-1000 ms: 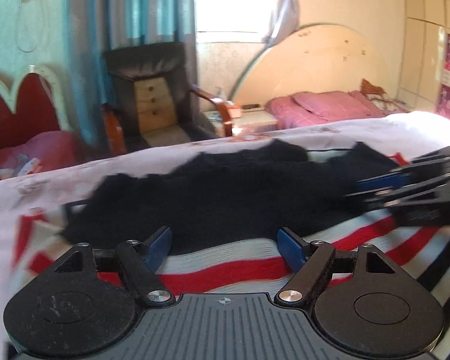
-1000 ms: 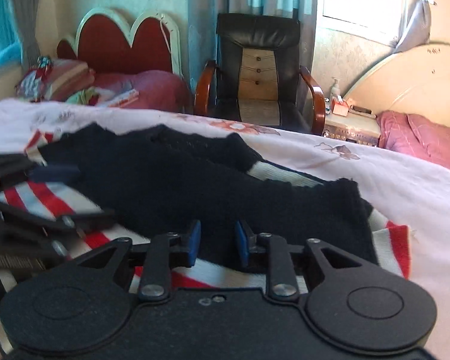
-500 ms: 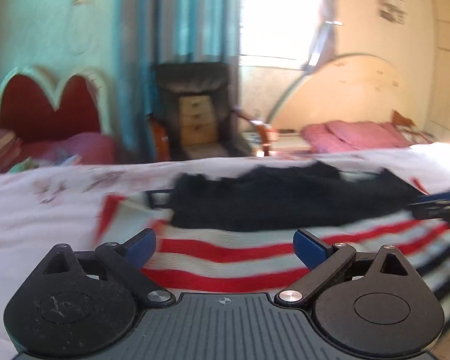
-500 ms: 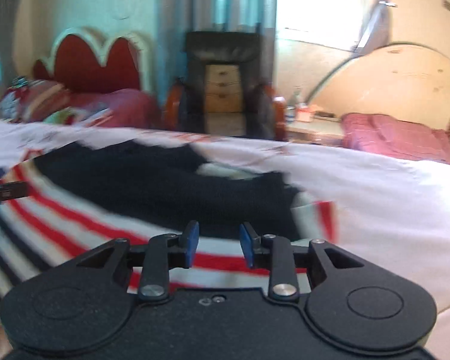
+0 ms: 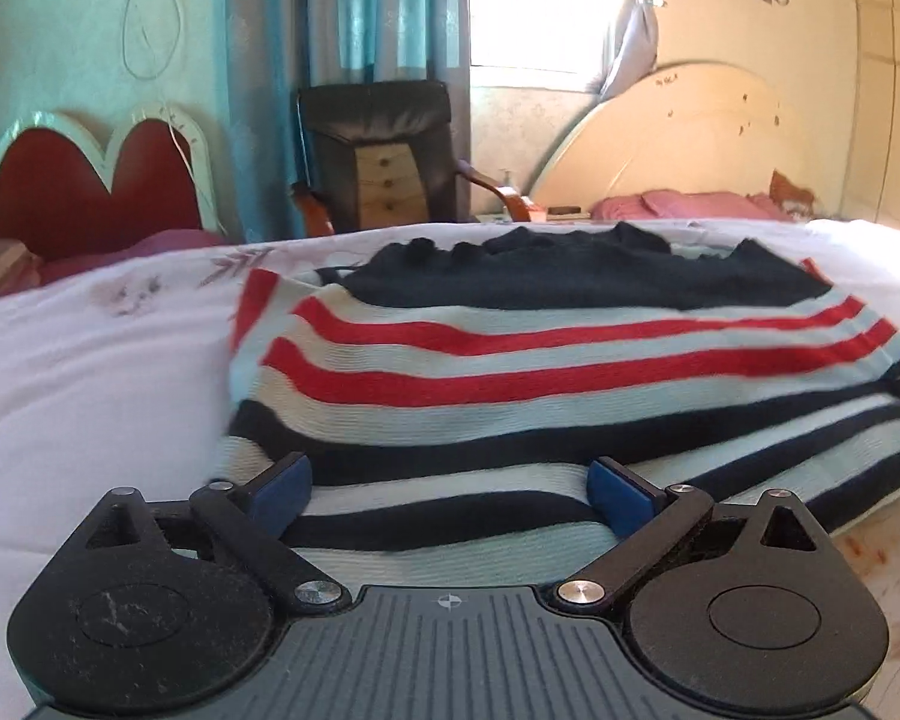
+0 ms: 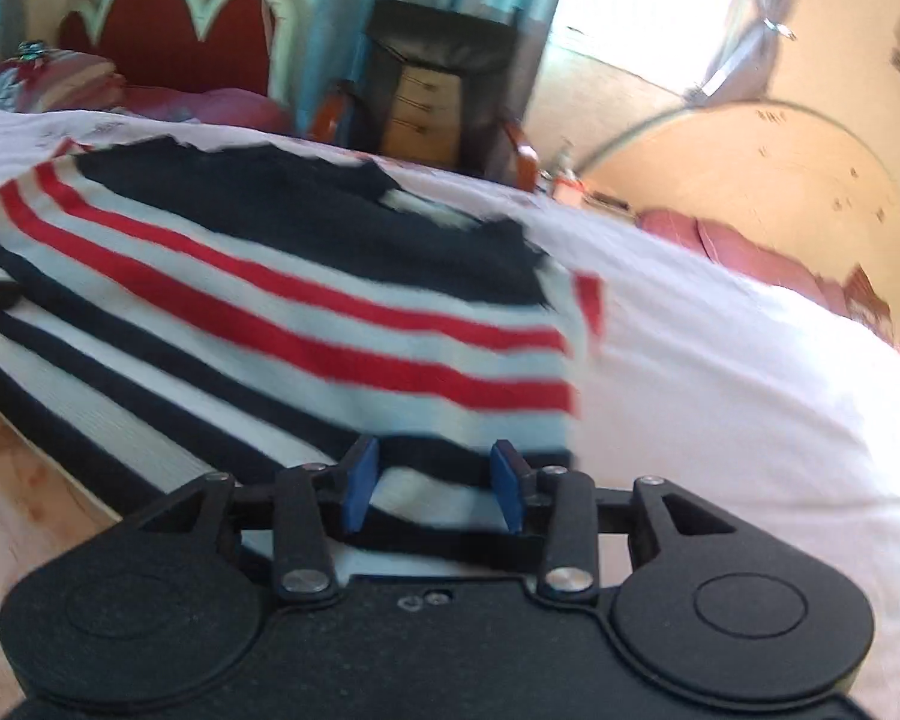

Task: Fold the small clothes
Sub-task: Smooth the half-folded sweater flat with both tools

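Lying spread on the white bedcover (image 5: 78, 360): one striped sweater (image 5: 570, 360), navy yoke farthest from the cameras, red stripes mid-body, navy-and-white bands nearest, the hem apparently hanging over the bed's near edge. Left gripper (image 5: 450, 489): jaws wide apart, poised low at the hem near the left corner, holding nothing. Right gripper (image 6: 431, 487): jaws partly apart, a navy band showing between the pads, not clamped; set at the hem's right corner. Paired placement at both hem corners suggests readiness to pinch and carry the hem toward the yoke. Armchair (image 5: 384, 150) beyond, unrelated.
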`<state>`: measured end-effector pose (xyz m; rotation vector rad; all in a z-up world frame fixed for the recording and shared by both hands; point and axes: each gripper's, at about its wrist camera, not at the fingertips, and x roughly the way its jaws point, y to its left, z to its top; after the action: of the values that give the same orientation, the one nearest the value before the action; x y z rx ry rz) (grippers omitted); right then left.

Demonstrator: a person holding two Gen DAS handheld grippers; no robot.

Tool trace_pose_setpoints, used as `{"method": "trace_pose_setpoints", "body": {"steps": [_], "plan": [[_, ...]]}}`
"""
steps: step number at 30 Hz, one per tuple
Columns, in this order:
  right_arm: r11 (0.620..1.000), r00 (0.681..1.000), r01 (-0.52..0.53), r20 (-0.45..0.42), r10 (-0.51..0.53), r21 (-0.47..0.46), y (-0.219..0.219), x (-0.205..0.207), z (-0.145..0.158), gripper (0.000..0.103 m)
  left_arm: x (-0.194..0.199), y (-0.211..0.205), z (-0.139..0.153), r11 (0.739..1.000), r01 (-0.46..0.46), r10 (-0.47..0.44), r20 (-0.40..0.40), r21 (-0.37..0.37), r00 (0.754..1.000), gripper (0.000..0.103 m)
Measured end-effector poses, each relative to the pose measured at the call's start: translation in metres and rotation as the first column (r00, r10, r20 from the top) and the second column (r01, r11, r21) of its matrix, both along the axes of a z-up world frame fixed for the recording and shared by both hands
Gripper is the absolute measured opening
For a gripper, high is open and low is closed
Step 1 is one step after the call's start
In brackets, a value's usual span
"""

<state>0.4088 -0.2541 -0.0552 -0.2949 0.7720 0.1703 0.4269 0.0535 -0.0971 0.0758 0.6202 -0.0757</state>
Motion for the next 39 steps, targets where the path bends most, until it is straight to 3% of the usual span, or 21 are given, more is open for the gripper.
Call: {"method": "trace_pose_setpoints", "body": {"steps": [2, 4, 6, 8, 11, 12, 14, 17, 19, 21, 24, 29, 39], "plan": [[0.999, 1.0, 0.03, -0.007, -0.03, 0.044, -0.009, -0.006, 0.002, 0.039, 0.002, -0.01, 0.008, 1.0, -0.023, 0.023, -0.007, 0.015, 1.0, 0.098], [0.998, 0.998, 0.046, 0.039, -0.047, 0.036, -0.001, -0.015, 0.013, 0.036, -0.007, -0.022, 0.018, 1.0, 0.006, -0.006, 0.033, -0.008, 0.999, 0.098], [0.996, 0.997, 0.018, 0.074, -0.024, 0.084, 0.01, -0.027, 0.023, 0.036, -0.012, -0.04, 0.021, 0.999, 0.046, -0.046, 0.046, 0.006, 0.998, 0.098], [0.994, 0.998, -0.003, 0.056, -0.004, 0.11, 0.022, -0.032, 0.022, 0.036, -0.018, -0.055, 0.017, 0.996, 0.085, -0.086, 0.03, 0.018, 0.996, 0.098], [0.998, 1.0, -0.005, -0.012, 0.006, 0.07, 0.034, -0.036, 0.006, 0.035, -0.021, -0.064, 0.006, 0.995, 0.088, -0.087, -0.024, 0.048, 0.996, 0.098], [0.999, 0.999, 0.011, -0.053, -0.009, 0.037, 0.032, -0.036, -0.003, 0.035, -0.023, -0.059, 0.003, 0.996, 0.075, -0.074, -0.025, 0.042, 0.997, 0.098], [0.998, 0.999, 0.028, -0.034, -0.026, 0.059, 0.019, -0.045, -0.007, 0.035, -0.029, -0.045, 0.004, 0.999, 0.038, -0.038, -0.019, 0.01, 0.999, 0.098], [0.996, 0.998, 0.038, -0.053, -0.034, 0.081, 0.007, -0.051, 0.002, 0.035, -0.039, -0.02, 0.008, 0.999, -0.044, 0.043, 0.036, 0.027, 0.998, 0.098], [0.995, 0.998, 0.058, 0.014, -0.059, 0.086, -0.001, -0.061, 0.017, 0.035, -0.039, 0.002, 0.005, 0.995, -0.098, 0.098, 0.008, 0.015, 0.995, 0.098], [0.99, 0.995, 0.089, 0.028, -0.093, 0.113, -0.013, -0.063, 0.024, 0.035, -0.038, 0.016, 0.0, 0.996, -0.094, 0.094, -0.022, -0.005, 0.995, 0.098], [0.991, 0.991, 0.112, -0.087, -0.105, 0.079, -0.022, -0.045, -0.003, 0.034, -0.034, 0.019, -0.003, 0.995, -0.103, 0.103, -0.039, -0.004, 0.994, 0.098], [0.995, 0.995, 0.085, -0.056, -0.082, 0.054, -0.02, -0.046, -0.006, 0.035, -0.03, 0.022, -0.008, 0.989, -0.144, 0.142, -0.046, -0.024, 0.989, 0.099], [0.996, 0.995, 0.078, -0.069, -0.075, 0.047, -0.019, -0.046, -0.007, 0.035, -0.03, 0.021, -0.009, 0.991, -0.132, 0.131, -0.054, -0.011, 0.99, 0.099]]}}
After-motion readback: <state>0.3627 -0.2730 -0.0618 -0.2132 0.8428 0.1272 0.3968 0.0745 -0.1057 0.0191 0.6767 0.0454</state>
